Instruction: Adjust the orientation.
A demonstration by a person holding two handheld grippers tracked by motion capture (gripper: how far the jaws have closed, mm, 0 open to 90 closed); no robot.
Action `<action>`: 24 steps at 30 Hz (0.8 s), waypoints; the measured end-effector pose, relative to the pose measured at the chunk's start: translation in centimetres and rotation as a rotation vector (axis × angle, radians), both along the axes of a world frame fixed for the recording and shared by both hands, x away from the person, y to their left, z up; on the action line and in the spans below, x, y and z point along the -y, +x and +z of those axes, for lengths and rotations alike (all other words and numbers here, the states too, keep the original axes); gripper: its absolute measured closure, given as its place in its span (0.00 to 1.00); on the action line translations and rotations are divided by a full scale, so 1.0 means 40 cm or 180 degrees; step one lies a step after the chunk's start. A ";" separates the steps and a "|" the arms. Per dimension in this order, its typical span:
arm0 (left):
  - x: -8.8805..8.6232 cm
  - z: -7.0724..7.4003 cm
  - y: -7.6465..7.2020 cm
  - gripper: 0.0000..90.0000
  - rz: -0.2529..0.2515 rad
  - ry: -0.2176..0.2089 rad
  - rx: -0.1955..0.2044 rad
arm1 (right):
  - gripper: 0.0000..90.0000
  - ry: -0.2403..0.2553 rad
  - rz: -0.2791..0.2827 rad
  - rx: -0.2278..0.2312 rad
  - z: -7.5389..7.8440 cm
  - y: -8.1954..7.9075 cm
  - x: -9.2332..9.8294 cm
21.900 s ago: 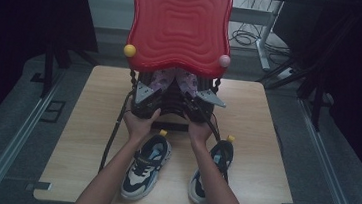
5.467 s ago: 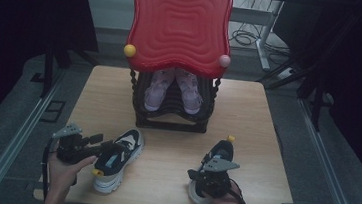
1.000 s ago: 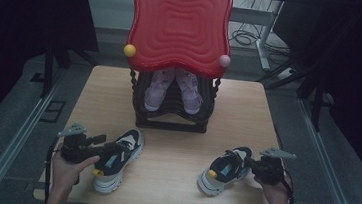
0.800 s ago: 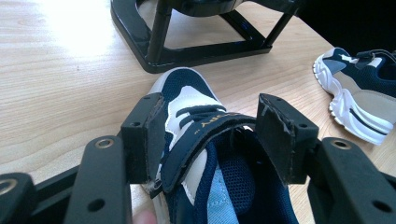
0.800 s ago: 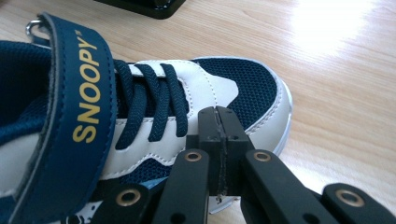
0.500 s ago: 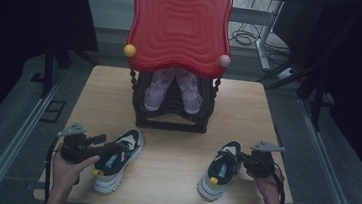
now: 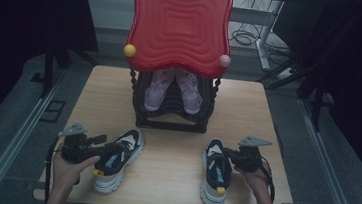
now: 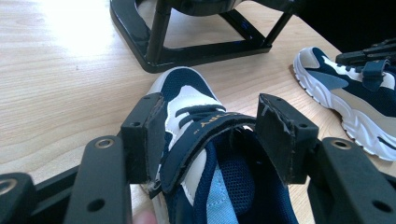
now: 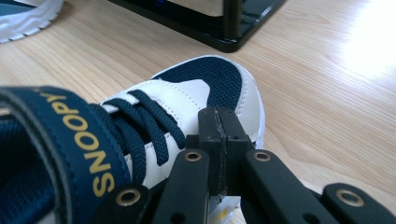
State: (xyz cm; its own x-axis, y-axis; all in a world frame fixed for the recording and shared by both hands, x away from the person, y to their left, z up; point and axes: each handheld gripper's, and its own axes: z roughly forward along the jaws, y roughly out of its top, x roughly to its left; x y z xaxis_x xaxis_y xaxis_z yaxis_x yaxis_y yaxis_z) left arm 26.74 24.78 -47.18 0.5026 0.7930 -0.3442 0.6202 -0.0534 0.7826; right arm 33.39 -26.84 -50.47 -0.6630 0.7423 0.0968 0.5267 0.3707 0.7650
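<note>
High view: two navy shoes (image 7: 116, 158), two pink shoes (image 7: 174, 88).

The open left gripper (image 8: 210, 135) straddled a navy shoe (image 8: 196, 112) — toe towards the black rack (image 8: 187, 46), another shoe (image 8: 355, 98) beside it.

Light wooden table (image 7: 268, 110), grey floor (image 7: 345, 148), dark surroundings, cables (image 7: 245, 38)

I'm looking down and forward from my high camera over the pale wooden table (image 7: 172, 171), while each gripper camera is peering low and close along its black jaws, both sharing the black slatted shoe rack's base (image 8: 154, 60) and navy-and-white strapped sneakers (image 9: 154, 121).
</note>
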 end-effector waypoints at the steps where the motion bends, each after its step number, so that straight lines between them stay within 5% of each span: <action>1: 0.000 0.000 0.000 0.47 0.0002 0.0000 0.0000 | 1.00 0.0012 0.0021 -0.0006 0.000 0.002 -0.004; 17: -0.005 0.000 0.001 0.47 0.0008 0.0006 0.0001 | 1.00 0.0117 0.0505 -0.0114 -0.002 0.051 -0.071; 24: -0.007 0.000 0.000 0.47 0.0015 -0.0002 0.0008 | 1.00 0.0112 0.0534 -0.0114 0.004 0.058 -0.072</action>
